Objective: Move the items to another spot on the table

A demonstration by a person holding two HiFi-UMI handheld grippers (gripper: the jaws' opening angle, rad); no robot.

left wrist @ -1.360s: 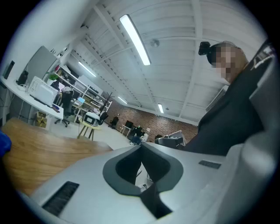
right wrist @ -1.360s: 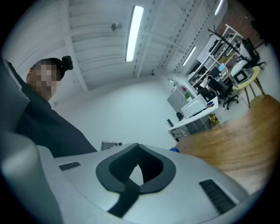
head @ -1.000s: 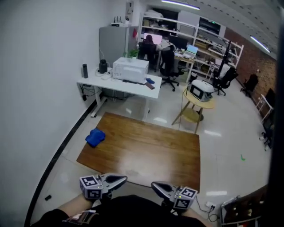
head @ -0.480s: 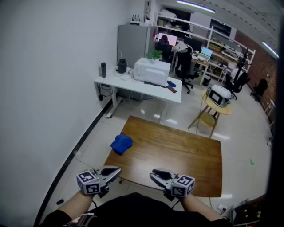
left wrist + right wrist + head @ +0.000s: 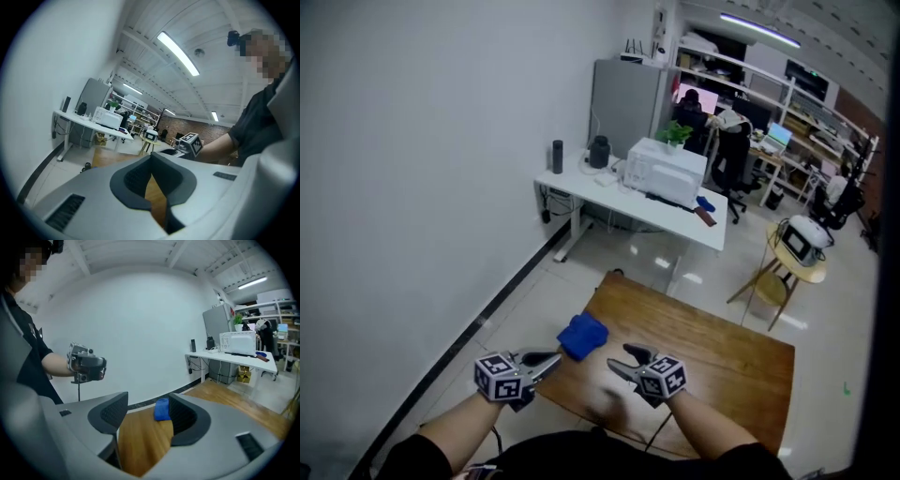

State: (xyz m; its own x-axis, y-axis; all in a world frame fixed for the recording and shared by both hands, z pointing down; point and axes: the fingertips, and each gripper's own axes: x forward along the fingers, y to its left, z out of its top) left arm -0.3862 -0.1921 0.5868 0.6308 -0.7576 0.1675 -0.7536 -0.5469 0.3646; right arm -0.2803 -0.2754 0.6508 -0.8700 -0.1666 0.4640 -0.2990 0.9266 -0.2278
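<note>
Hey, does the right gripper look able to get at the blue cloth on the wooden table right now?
Probably yes. The right gripper has just been opening its jaws, with nothing in them, and the blue cloth lies just ahead on the bare wooden table, with nothing in the way.

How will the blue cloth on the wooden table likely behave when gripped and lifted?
The blue cloth looks rumpled and soft, so it probably droops when lifted. Lying low on the wooden table, it likely won't roll or tip. Pushed, it may bunch.

Left gripper (image 5: 553, 360) jaws together; right gripper (image 5: 621, 359) jaws, empty, have just been opening.
</note>
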